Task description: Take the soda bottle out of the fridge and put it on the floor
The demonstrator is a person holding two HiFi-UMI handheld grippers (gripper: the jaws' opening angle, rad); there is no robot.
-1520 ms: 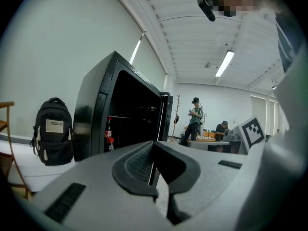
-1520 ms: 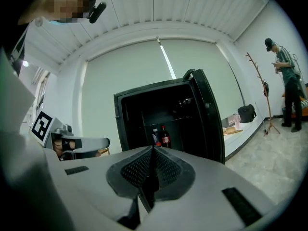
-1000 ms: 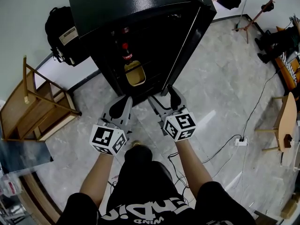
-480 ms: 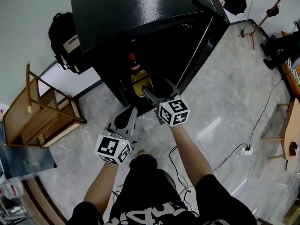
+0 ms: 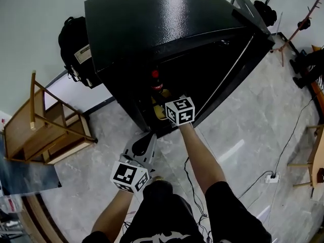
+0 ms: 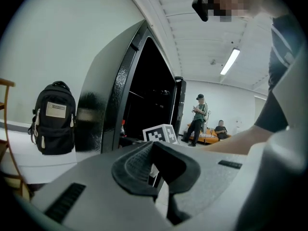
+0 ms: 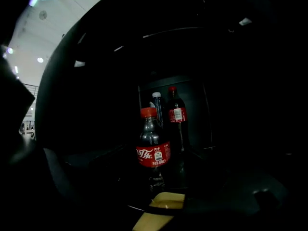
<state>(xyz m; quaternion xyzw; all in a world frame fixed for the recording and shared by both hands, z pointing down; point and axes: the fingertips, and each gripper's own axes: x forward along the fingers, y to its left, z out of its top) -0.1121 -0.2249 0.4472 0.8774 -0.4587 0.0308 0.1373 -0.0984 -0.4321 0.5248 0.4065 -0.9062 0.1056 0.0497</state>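
The black fridge stands open, its door swung out to the right. On a shelf inside stands a soda bottle with a red cap and red label; it also shows in the head view as the bottle. Behind it are a second red-capped bottle and a white-capped one. My right gripper reaches into the fridge, jaws wide apart and short of the front bottle; its marker cube hides them from above. My left gripper hangs low outside the fridge, shut and empty.
A yellow container sits just below and in front of the bottle. A black backpack leans on the wall left of the fridge, and a wooden rack stands further left. A cable and power strip lie on the floor to the right.
My right gripper has gone forward from in front of the fridge into its opening, toward the bottles. The left gripper has stayed low and back.
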